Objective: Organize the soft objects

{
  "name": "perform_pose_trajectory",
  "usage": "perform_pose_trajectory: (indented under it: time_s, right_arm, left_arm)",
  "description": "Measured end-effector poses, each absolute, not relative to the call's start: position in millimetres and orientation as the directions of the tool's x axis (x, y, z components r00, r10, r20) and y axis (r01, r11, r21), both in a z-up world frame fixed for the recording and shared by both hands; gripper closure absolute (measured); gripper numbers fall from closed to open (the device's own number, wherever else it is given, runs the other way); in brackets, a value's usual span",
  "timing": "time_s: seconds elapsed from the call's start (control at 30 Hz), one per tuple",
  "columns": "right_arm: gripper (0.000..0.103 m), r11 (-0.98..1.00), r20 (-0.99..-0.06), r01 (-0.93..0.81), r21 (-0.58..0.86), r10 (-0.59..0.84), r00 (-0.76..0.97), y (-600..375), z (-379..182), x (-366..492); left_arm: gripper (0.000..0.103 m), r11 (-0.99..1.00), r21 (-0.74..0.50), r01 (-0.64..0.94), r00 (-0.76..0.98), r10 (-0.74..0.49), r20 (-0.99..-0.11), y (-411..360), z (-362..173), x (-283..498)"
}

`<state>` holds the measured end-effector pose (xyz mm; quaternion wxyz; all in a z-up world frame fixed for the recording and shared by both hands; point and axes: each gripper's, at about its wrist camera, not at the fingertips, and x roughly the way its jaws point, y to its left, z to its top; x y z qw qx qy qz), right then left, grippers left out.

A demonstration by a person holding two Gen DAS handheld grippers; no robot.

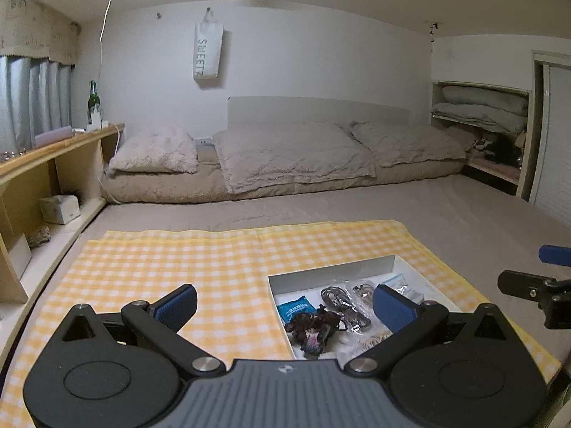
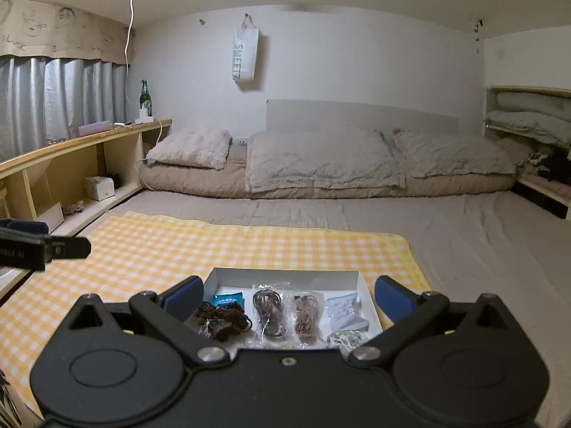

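White tray (image 2: pixel 285 276) on a checked cloth (image 2: pixel 178 246) holds a dark scrunchie (image 2: pixel 223 319), bagged cords (image 2: pixel 269 308) and packets (image 2: pixel 342 306). Both grippers (image 1: pixel 283 301) (image 2: pixel 287 296) hover with jaws wide, empty.

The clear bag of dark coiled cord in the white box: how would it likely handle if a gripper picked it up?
The clear bag of dark cord looks like thin, crinkly plastic, so it would probably sag and feel slippery. The coil inside seems loose and light, likely shifting when lifted. It lies flat in the white box, so rolling seems unlikely.
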<state>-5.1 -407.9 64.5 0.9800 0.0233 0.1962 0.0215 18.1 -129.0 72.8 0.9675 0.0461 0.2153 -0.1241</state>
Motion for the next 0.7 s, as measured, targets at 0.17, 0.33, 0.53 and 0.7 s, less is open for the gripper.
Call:
perform_pose_trajectory:
  time_s: [0.17,0.33,0.53,0.7]
  right_arm:
    - [0.000,0.998,-0.371,-0.034,0.055,0.052,0.927,-402.2,54.1,-20.9]
    - [0.000,0.999,-0.363,-0.023,0.049,0.039,0.931,-394.4,44.4,-32.1]
    - [0.000,0.999,-0.368,-0.003,0.036,0.016,0.930,-387.5,32.8,-39.4]
    - [0.000,1.000,-0.368,0.011,0.025,-0.001,0.930,-385.6,24.5,-44.0]
  left_arm:
    - [0.000,0.968,0.080,0.237,0.898,-0.187,-0.399,-136.2,61.7,-3.8]
    - [0.000,0.966,0.111,0.232,0.903,-0.172,-0.394,-142.1,48.4,-14.5]
    - [0.000,0.970,0.089,0.225,0.893,-0.169,-0.418,-137.7,30.8,-16.9]
    - [0.000,0.976,0.079,0.204,0.892,-0.152,-0.426,-132.4,19.2,-21.1]
